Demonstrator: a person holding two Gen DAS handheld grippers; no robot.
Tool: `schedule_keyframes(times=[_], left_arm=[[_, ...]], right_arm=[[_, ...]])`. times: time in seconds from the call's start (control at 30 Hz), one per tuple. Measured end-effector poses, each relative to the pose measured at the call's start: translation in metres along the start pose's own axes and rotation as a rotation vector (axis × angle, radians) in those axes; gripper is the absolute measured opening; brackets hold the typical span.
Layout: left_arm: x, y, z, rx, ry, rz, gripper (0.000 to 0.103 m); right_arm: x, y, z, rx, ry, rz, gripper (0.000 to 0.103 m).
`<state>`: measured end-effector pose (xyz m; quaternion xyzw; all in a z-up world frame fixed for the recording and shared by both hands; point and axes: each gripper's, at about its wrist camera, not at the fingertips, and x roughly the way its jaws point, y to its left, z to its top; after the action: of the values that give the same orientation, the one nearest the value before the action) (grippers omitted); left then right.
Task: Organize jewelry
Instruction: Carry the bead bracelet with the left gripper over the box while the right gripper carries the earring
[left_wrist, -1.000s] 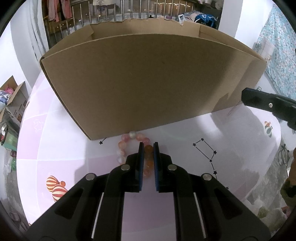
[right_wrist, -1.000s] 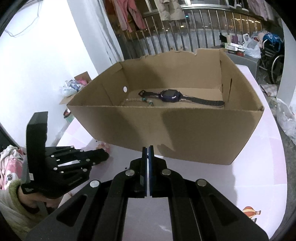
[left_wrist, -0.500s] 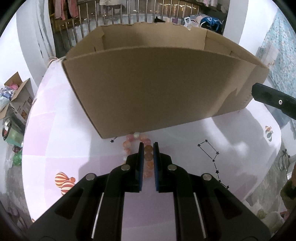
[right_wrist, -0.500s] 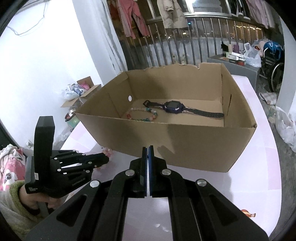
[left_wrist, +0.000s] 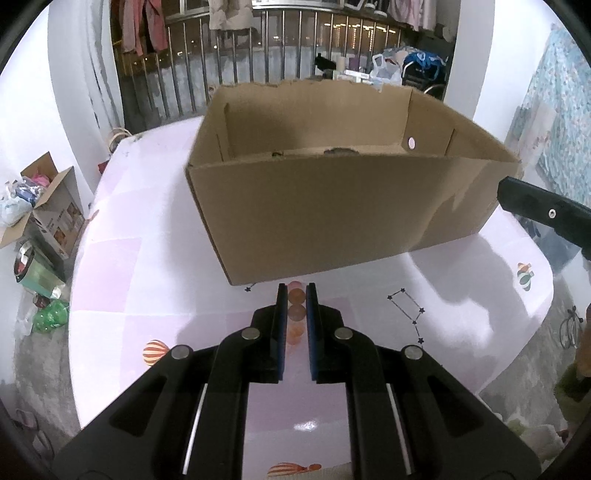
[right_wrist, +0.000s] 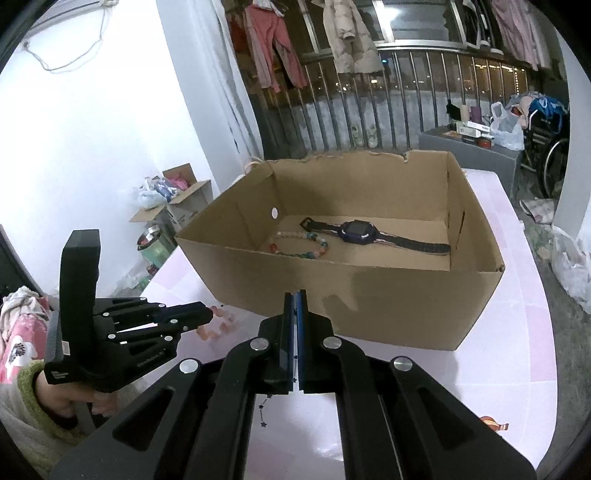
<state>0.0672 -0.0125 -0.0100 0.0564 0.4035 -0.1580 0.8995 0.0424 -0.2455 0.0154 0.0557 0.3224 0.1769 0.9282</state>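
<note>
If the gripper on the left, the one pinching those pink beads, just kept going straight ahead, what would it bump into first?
Most likely the near wall of the cardboard box. The left gripper, shut on the pink bead bracelet, points at the wall's lower edge, close to where it meets the table. Depth is unclear, so it might touch the table first.

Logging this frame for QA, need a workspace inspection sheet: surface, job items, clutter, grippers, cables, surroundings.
Surface: pink printed tablecloth, balloon and star prints.
Job's things: open cardboard box on the table; inside it a dark watch and a multicolour bead bracelet; a pink-orange bead bracelet outside, in front of the box.
Clutter: nothing seen on the table.
Grippers: left hand-held gripper shut on the pink-orange bead bracelet; right hand-held gripper shut, nothing in it.
Cables: thin wire on the white wall.
Surroundings: balcony railing, hanging clothes, floor boxes and bags.
</note>
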Motion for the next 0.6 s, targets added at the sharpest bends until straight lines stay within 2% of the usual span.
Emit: schedule_keyframes(times=[0.17, 0.33, 0.5, 0.6], left_arm=[[-0.029, 0.006, 0.005, 0.000, -0.066, -0.018, 0.008], [-0.062, 0.019, 0.028, -0.011, -0.139, -0.068, 0.008], [-0.092, 0.022, 0.065, -0.004, -0.217, -0.157, 0.008], [-0.092, 0.022, 0.094, -0.008, -0.228, -0.246, 0.008]], right_arm=[[-0.013, 0.003, 0.010, -0.010, -0.041, -0.007, 0.002], [-0.029, -0.001, 0.033, -0.019, -0.103, -0.011, 0.002], [-0.034, -0.011, 0.063, -0.043, -0.144, -0.009, 0.002], [-0.028, -0.021, 0.079, -0.046, -0.136, 0.005, 0.002]])
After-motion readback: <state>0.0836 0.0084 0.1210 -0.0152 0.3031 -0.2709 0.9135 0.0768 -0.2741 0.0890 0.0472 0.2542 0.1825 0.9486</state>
